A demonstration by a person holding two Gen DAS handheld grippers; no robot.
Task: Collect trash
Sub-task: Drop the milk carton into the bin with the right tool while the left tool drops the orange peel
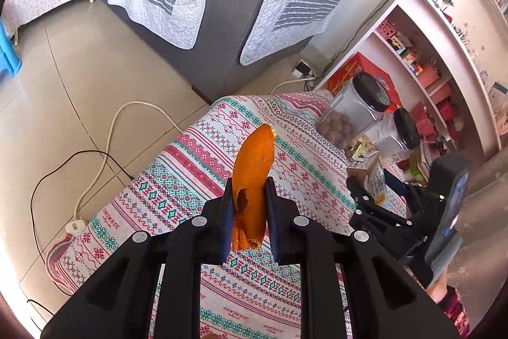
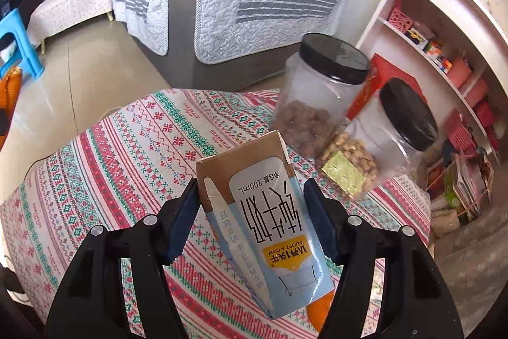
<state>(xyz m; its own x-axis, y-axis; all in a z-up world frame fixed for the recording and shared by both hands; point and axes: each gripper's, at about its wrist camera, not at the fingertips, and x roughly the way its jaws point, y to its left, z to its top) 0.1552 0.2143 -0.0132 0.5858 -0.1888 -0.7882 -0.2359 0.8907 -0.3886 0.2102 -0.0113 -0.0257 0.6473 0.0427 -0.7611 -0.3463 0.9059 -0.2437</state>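
L gripper (image 1: 247,212): jaws clamped on orange peel (image 1: 252,177), peel held upright above patterned tablecloth (image 1: 190,167). R gripper (image 2: 250,212): pads press both sides of milk carton (image 2: 263,227), carton tilted, lifted clear of cloth. Two black-lidded jars (image 2: 320,91) stand just behind carton, w/ nuts inside. Second peel piece (image 2: 320,310) lies under carton.

A table (image 2: 104,148) draped in a red-and-green patterned cloth carried two clear black-lidded jars: one of brown nuts (image 2: 317,91), one of pale nuts (image 2: 377,145) just beside it. Near its edge lay an orange scrap (image 2: 319,312).
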